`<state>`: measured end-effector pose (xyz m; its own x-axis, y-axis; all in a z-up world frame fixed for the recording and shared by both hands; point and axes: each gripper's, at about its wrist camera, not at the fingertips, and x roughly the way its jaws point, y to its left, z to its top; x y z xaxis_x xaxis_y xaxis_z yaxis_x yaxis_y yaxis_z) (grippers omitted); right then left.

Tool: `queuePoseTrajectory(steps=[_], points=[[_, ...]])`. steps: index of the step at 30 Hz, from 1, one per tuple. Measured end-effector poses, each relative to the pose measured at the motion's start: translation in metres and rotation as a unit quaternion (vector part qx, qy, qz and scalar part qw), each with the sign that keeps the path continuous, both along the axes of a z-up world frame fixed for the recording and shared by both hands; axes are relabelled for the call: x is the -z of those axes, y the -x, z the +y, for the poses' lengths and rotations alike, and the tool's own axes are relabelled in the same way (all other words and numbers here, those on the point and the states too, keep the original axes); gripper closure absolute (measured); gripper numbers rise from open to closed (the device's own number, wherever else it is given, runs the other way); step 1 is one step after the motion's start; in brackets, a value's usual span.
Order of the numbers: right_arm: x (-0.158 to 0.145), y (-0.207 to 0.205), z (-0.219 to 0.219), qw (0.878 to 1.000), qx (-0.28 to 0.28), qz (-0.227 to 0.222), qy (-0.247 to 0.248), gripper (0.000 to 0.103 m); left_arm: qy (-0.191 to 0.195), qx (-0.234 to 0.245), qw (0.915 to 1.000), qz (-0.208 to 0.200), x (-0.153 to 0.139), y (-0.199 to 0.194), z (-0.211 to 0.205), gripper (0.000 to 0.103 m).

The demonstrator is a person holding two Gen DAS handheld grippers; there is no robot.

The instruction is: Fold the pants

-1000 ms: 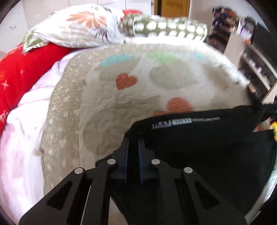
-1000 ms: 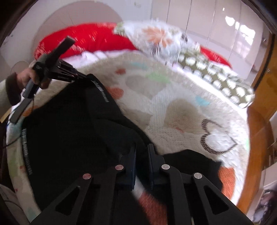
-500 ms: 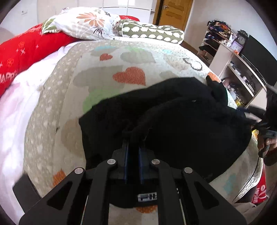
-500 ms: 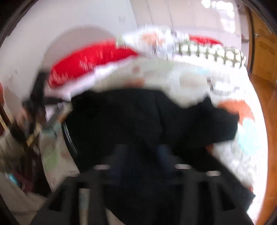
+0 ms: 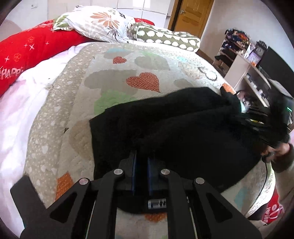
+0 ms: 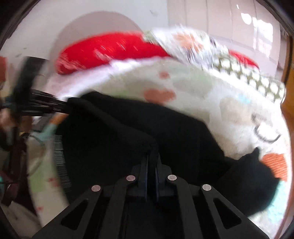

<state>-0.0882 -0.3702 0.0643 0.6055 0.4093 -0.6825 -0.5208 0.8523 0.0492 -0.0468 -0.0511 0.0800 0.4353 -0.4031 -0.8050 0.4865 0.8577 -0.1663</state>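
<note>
Black pants (image 5: 193, 128) lie bunched across the heart-patterned quilt (image 5: 110, 77) on a bed. In the left wrist view my left gripper (image 5: 141, 156) is shut on a raised fold of the pants near their left edge. A white label shows just under its fingers. At that view's right edge, a hand (image 5: 275, 152) holds the blurred right gripper. The blurred right wrist view shows the right gripper (image 6: 151, 158), its jaws closing tight on a ridge of the pants (image 6: 110, 137). The left gripper (image 6: 42, 105) appears there at the fabric's far left corner.
A red cushion (image 5: 31, 53), a floral pillow (image 5: 102, 22) and a dotted bolster (image 5: 165, 36) line the head of the bed. A white sheet (image 5: 16, 114) lies left of the quilt. Shelves (image 5: 246, 66) and a wooden door (image 5: 193, 14) stand beyond the bed.
My left gripper carried its edge of the pants across the bed, and the fabric now lies doubled on the quilt. The right gripper opened, shifted and shut again on a fold.
</note>
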Motion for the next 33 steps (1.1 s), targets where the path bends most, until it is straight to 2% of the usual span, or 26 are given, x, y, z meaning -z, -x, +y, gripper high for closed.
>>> queuePoseTrajectory(steps=[2, 4, 5, 7, 8, 9, 10, 11, 12, 14, 15, 16, 17, 18, 19, 21, 23, 24, 27, 28, 29, 31, 33], points=[[-0.01, 0.026, 0.001, 1.0, -0.003, -0.004, -0.003, 0.098, 0.015, -0.004, 0.9999, 0.002, 0.0, 0.011, 0.011, 0.095], [-0.002, 0.053, 0.006, 1.0, -0.008, 0.016, -0.015, 0.098, 0.025, -0.012, 0.9995, 0.013, 0.007, 0.017, 0.018, 0.095], [0.009, 0.062, 0.01, 0.999, -0.012, 0.03, -0.02, 0.098, 0.026, -0.021, 0.9993, 0.016, 0.012, 0.021, 0.02, 0.095], [0.05, 0.068, 0.031, 0.997, -0.013, 0.075, 0.001, 0.095, 0.031, -0.033, 0.9987, 0.023, 0.017, 0.023, 0.023, 0.094], [0.06, 0.07, 0.037, 0.997, -0.008, 0.079, 0.011, 0.093, 0.036, -0.039, 0.9982, 0.026, 0.017, 0.024, 0.024, 0.094], [0.064, 0.076, 0.039, 0.998, 0.008, 0.056, 0.004, 0.092, 0.036, -0.046, 0.9979, 0.028, 0.016, 0.025, 0.025, 0.093], [0.061, 0.079, 0.037, 0.998, 0.015, 0.057, -0.011, 0.088, 0.029, -0.054, 0.9978, 0.026, 0.012, 0.028, 0.025, 0.093], [0.057, 0.079, 0.032, 0.997, 0.02, 0.071, -0.028, 0.075, 0.023, -0.059, 0.9978, 0.021, 0.009, 0.031, 0.026, 0.093], [0.048, 0.078, 0.02, 0.993, 0.029, 0.092, -0.066, 0.069, 0.017, -0.064, 0.9977, 0.013, 0.004, 0.034, 0.026, 0.093], [0.031, 0.083, -0.008, 0.989, 0.061, 0.075, -0.108, 0.052, 0.013, -0.073, 0.9972, -0.013, -0.011, 0.042, 0.028, 0.091], [0.024, 0.086, -0.02, 0.989, 0.084, 0.062, -0.109, 0.049, 0.018, -0.076, 0.9967, -0.02, -0.016, 0.044, 0.029, 0.086], [0.02, 0.085, -0.032, 0.988, 0.107, 0.054, -0.103, 0.048, 0.028, -0.082, 0.9959, -0.029, -0.022, 0.046, 0.029, 0.074], [0.016, 0.079, -0.043, 0.985, 0.134, 0.049, -0.095, 0.048, 0.041, -0.085, 0.9949, -0.036, -0.027, 0.047, 0.028, 0.066], [0.013, 0.07, -0.056, 0.98, 0.173, 0.047, -0.089, 0.048, 0.049, -0.082, 0.9947, -0.036, -0.029, 0.046, 0.026, 0.053], [0.011, 0.063, -0.063, 0.976, 0.195, 0.047, -0.088, 0.047, 0.056, -0.078, 0.9947, -0.036, -0.03, 0.045, 0.021, 0.05], [0.008, 0.039, -0.077, 0.968, 0.23, 0.044, -0.094, 0.047, 0.054, -0.07, 0.9953, -0.038, -0.026, 0.044, 0.008, 0.05], [0.01, 0.008, -0.075, 0.965, 0.245, 0.044, -0.078, 0.047, 0.043, -0.063, 0.9965, -0.035, -0.019, 0.041, -0.008, 0.05], [0.011, -0.002, -0.073, 0.965, 0.248, 0.049, -0.075, 0.047, 0.042, -0.062, 0.9967, -0.032, -0.015, 0.04, -0.014, 0.05], [0.028, -0.045, -0.085, 0.949, 0.293, 0.086, -0.079, 0.048, 0.029, -0.05, 0.998, -0.024, -0.001, 0.039, -0.034, 0.049], [0.035, -0.055, -0.09, 0.945, 0.303, 0.095, -0.073, 0.054, 0.026, -0.048, 0.9982, -0.023, 0.001, 0.039, -0.037, 0.049], [0.044, -0.065, -0.093, 0.943, 0.312, 0.103, -0.062, 0.071, 0.023, -0.048, 0.9984, -0.02, 0.005, 0.039, -0.041, 0.049], [0.054, -0.073, -0.1, 0.941, 0.315, 0.111, -0.054, 0.091, 0.018, -0.048, 0.9986, -0.015, 0.009, 0.04, -0.045, 0.049], [0.045, -0.054, -0.116, 0.943, 0.302, 0.105, -0.095, 0.094, 0.016, -0.046, 0.9987, -0.018, 0.01, 0.042, -0.045, 0.049]])
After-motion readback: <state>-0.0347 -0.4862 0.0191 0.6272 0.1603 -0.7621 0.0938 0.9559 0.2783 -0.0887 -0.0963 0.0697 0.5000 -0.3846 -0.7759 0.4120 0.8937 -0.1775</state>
